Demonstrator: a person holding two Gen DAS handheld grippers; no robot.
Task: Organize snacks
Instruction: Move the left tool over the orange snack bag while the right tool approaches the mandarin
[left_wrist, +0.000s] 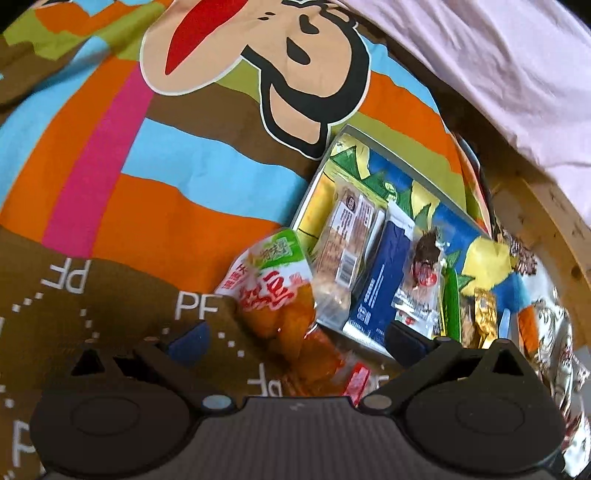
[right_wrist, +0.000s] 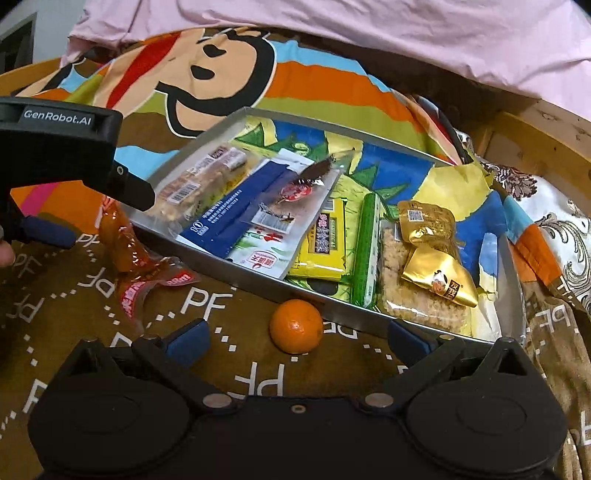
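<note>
orange (right_wrist: 296, 325) between spread right tongs (right_wrist: 295, 338), beside tray (right_wrist: 236, 254).

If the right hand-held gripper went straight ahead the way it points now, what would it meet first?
Most likely the orange: it lies on the printed cloth between the open fingers of the right hand-held gripper, just ahead. The near wall of the snack tray comes right behind it. Depth is uncertain in this fisheye view.

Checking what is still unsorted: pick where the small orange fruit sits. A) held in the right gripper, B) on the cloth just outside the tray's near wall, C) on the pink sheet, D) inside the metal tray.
B: the orange fruit rests on the cloth just before the metal tray's near wall, ahead of the open right gripper.
</note>
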